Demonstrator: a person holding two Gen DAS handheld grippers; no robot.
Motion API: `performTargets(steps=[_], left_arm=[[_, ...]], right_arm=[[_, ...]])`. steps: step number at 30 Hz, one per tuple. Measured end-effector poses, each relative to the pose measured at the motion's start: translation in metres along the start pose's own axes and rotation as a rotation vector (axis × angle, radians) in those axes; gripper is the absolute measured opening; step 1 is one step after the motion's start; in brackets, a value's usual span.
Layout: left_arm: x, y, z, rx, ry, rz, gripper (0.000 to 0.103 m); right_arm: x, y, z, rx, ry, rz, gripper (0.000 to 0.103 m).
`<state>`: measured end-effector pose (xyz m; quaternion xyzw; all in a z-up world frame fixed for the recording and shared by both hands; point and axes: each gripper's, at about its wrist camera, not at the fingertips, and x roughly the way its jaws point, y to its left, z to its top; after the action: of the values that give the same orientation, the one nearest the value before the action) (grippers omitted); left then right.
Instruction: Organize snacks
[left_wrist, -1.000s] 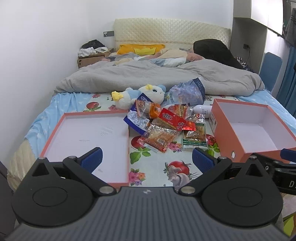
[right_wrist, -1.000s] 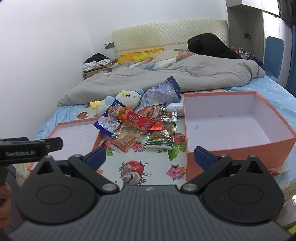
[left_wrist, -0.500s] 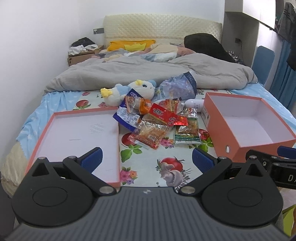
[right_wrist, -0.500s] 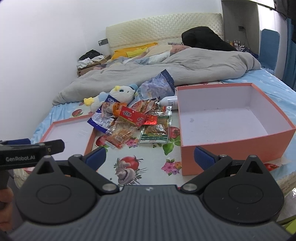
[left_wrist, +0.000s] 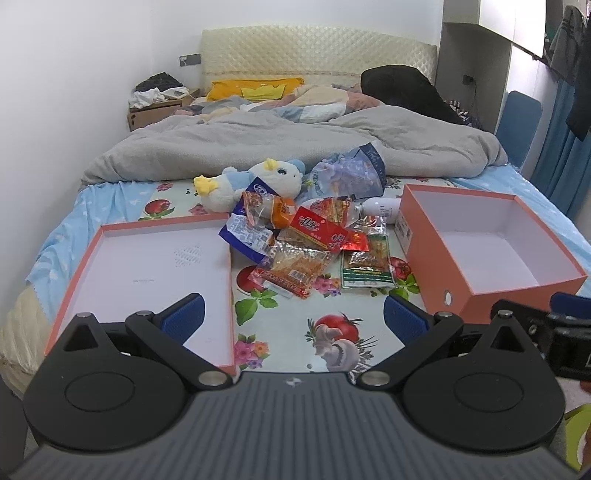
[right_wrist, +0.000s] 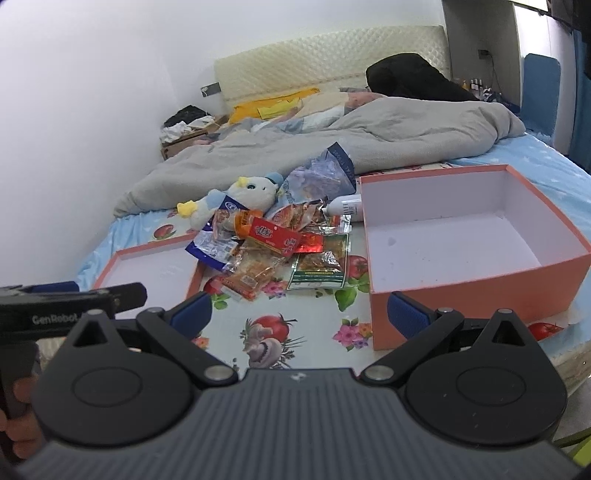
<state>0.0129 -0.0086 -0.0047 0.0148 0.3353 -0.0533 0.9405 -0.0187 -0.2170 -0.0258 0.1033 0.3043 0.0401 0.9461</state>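
Several snack packets (left_wrist: 306, 243) (right_wrist: 273, 243) lie heaped on the fruit-print sheet between an orange box lid (left_wrist: 147, 273) (right_wrist: 147, 266) on the left and a deep orange box (left_wrist: 487, 251) (right_wrist: 461, 251) on the right; both are empty inside. A red packet (left_wrist: 317, 227) lies on top of the heap, and a green one (left_wrist: 367, 264) is nearest the box. My left gripper (left_wrist: 293, 319) hangs open above the sheet's near edge, short of the heap. My right gripper (right_wrist: 299, 314) is open too, beside the box's near left corner.
Behind the heap are a plush toy (left_wrist: 251, 181), a blue foil bag (left_wrist: 347, 171) and a white bottle (left_wrist: 380, 207). A grey duvet (left_wrist: 295, 147) covers the far half of the bed. A wall runs along the left, and a blue chair (left_wrist: 517, 122) stands at the right.
Both grippers have drawn back and risen a little, so the heap and both boxes sit lower and farther in view. Both stay open.
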Motion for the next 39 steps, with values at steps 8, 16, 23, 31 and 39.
performTargets(steps=[8,16,23,31,39], left_arm=[[-0.004,0.0,0.004,-0.002,-0.019,-0.009,0.103],[0.001,0.002,0.002,0.001,-0.008,0.001,0.103],[0.021,0.004,0.003,0.005,0.018,0.022,0.103],[0.05,0.016,0.001,0.004,0.054,0.036,0.103],[0.09,0.027,0.005,0.013,0.064,0.02,0.103]], right_arm=[[0.0,-0.003,0.0,0.023,0.0,0.008,0.103],[0.001,-0.007,0.0,0.033,-0.009,0.006,0.1],[0.012,-0.01,-0.004,0.016,0.018,0.023,0.096],[0.029,-0.009,-0.01,-0.011,-0.023,-0.011,0.096],[0.057,0.001,0.0,-0.059,-0.071,-0.012,0.096]])
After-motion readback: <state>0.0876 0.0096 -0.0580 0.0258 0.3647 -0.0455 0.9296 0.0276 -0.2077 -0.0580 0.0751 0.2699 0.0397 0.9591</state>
